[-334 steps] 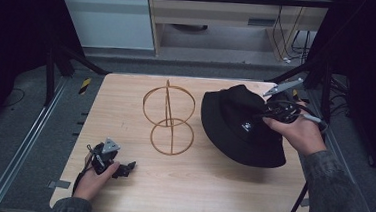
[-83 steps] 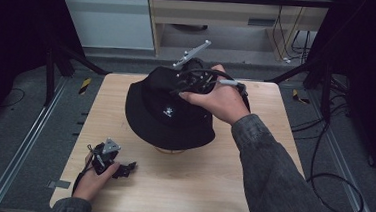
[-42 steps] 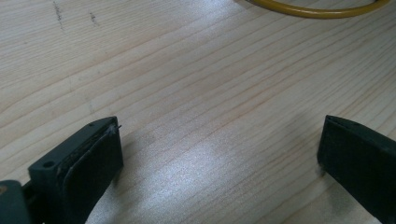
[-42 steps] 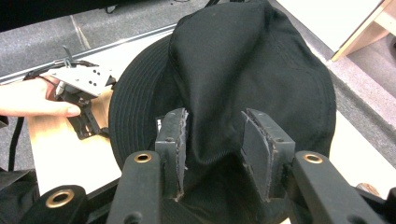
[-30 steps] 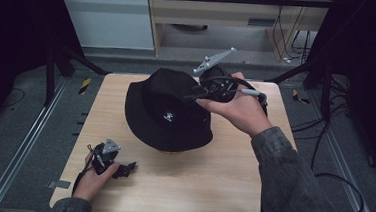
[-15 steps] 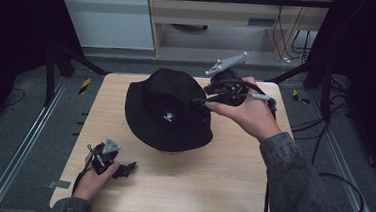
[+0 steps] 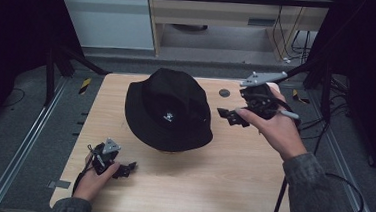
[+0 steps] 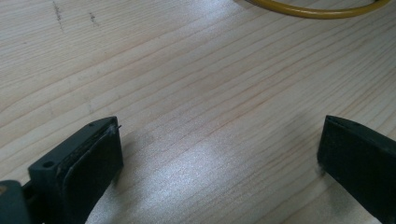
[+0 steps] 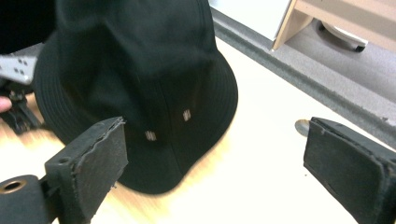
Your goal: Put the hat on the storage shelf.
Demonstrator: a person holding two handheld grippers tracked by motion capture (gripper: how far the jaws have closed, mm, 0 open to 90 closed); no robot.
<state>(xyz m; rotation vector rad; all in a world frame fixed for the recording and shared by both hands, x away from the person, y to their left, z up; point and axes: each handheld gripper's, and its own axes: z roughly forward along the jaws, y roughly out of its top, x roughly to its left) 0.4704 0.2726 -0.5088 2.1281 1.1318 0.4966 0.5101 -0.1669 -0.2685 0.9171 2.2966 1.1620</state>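
A black bucket hat sits in the middle of the wooden table, covering the wire stand. My right gripper hovers just right of the hat's brim, pointing at it. Its jaws have just been opening and nothing is between them; in the right gripper view the hat lies beyond the open pads. My left gripper rests at the table's front left, open. In the left gripper view its jaws stand wide over bare wood, and the stand's yellow base ring shows at the top.
A small dark disc lies on the table behind the right gripper. Black frame posts stand at both rear corners. A metal rail runs along the floor at the left, and cables trail at the right.
The right gripper has let go of the hat, opened, and drawn back to the right and slightly down. The hat stays put on the stand. The left gripper has not moved.
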